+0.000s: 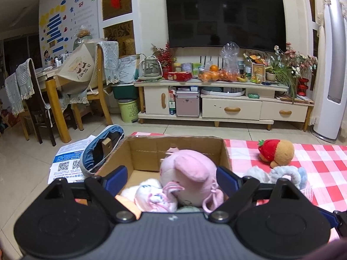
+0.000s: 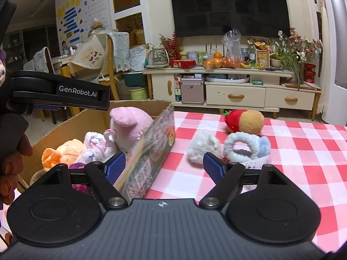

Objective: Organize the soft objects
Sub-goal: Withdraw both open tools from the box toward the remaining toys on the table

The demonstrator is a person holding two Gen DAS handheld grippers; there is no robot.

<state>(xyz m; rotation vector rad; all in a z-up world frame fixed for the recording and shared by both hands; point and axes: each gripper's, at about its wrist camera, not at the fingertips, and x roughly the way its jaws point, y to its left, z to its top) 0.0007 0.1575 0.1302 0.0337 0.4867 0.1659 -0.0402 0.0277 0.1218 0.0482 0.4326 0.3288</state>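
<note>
A cardboard box (image 1: 151,151) stands on the red checked tablecloth and holds a pink plush (image 1: 188,175), a white-pink plush (image 1: 151,197) and an orange plush (image 2: 63,151). My left gripper (image 1: 171,179) is open over the box, its jaws either side of the pink plush, not pinching it. My right gripper (image 2: 164,166) is open and empty over the box's right wall (image 2: 151,149). On the cloth lie a white furry toy (image 2: 201,147), a light-blue ring toy (image 2: 245,145) and a strawberry-hat plush (image 2: 245,121). The left gripper's body (image 2: 60,91) shows in the right wrist view.
The checked tablecloth (image 2: 303,151) stretches to the right. Beyond it stand a TV cabinet (image 1: 216,104) with fruit and bottles, a TV, dining chairs (image 1: 97,82) at left and a tall white fan unit (image 1: 331,65). A blue bag (image 1: 102,149) and papers lie on the floor.
</note>
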